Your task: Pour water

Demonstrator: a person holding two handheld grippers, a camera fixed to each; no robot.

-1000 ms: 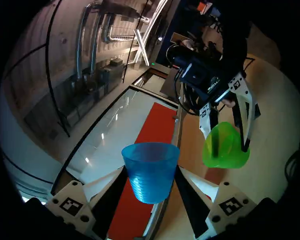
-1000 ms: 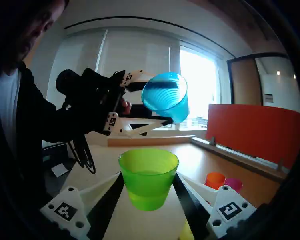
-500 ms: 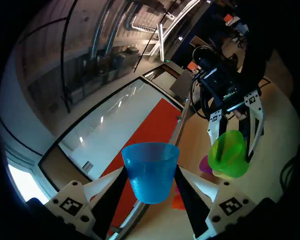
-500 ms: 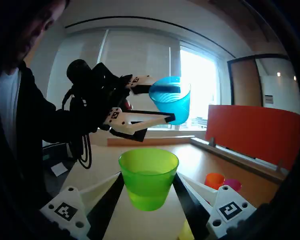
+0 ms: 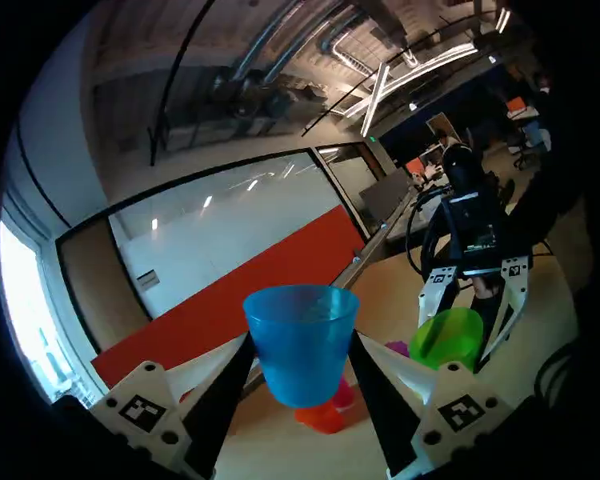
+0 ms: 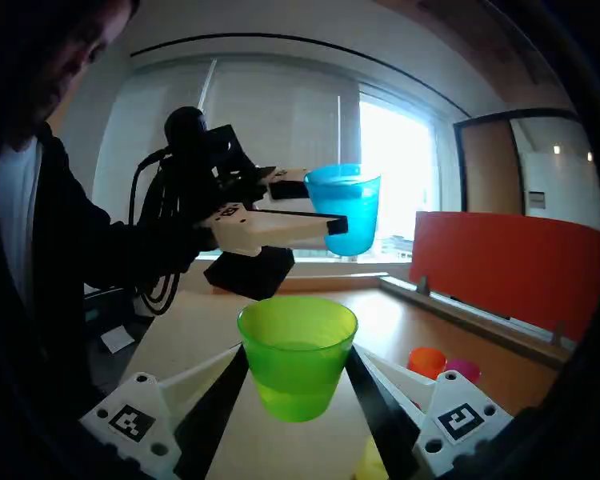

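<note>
Water: a darker band low in the green cup (image 6: 298,376) reads as liquid, well under the rim; whether the blue cup (image 5: 302,360) holds any, I cannot tell.
Blue cup: upright in the air, clamped at mid-wall between both fingers of the left gripper (image 5: 302,342). In the right gripper view it sits higher than the green cup and beyond it, apart from it.
Green cup: upright above the tabletop (image 6: 388,316), pinched on both sides by the fingers of the right gripper (image 6: 298,352).
Handling: both are thin translucent plastic tumblers, so probably light, smooth and tapered. A hard squeeze would likely bow the wall, and a slack one could let the cup slide down. Mid-height, where they are held now, looks the safest hold. The green one probably carries the weight and wants keeping level.
Tabletop: pale wood, with an orange cup (image 6: 427,360) and a pink cup (image 6: 466,368) close together near a red partition (image 6: 508,264).
Room: an office with a bright window (image 6: 396,160), ceiling pipes (image 5: 276,48) and strip lights (image 5: 376,100). A person's dark sleeve (image 6: 100,248) runs to the left gripper.
</note>
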